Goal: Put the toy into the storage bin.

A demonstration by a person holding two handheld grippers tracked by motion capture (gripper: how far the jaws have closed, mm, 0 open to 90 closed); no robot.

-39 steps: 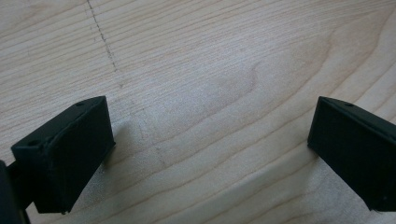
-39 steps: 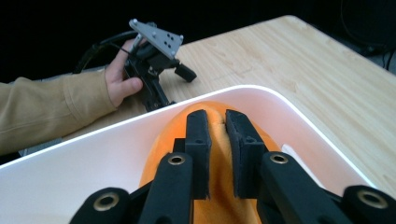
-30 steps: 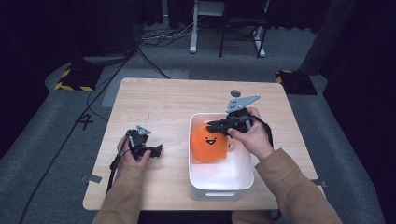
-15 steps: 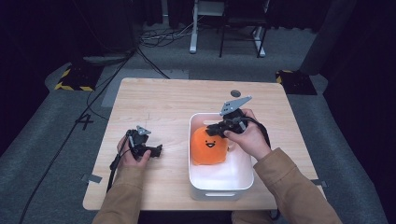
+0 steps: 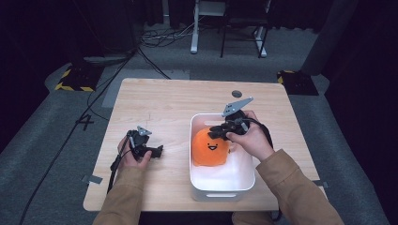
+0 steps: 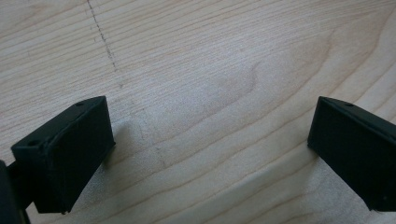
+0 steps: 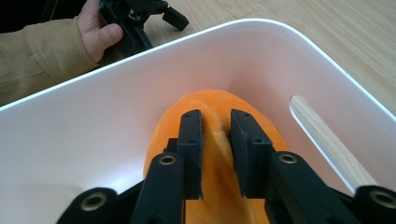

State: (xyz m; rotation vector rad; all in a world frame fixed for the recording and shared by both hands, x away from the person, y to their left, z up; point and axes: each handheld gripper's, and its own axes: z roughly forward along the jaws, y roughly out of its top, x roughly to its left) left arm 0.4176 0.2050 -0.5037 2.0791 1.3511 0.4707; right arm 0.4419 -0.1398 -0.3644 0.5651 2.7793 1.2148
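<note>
Orange plush [image 7: 219,154] filled the space between our right tongs [image 7: 215,140], whose jaws were clenched on a fold of the toy's top. In the high view the plush toy [image 5: 210,148] with its small smiling face sat in the far half of the white bin [image 5: 220,187], directly under our right tongs [image 5: 219,132] and against the bin's far wall. Compared with a second before, the toy looked about where it had been, though our right hand [image 5: 248,138] had drawn slightly back toward us and the grey plate on top of the tongs had tipped up a little. The toy's lower edge seemed much as it was; we could not tell whether it had left the bin floor.

Our left tongs [image 5: 157,151] had not moved over the second. They rested low over the bare wooden bench [image 5: 159,103], well apart from the bin and to its left. In the left gripper view those left tongs [image 6: 210,154] stood released, jaws wide apart, with plain wood grain between them. From the right gripper view our left hand [image 7: 95,32] showed beyond the bin's rim.
</note>
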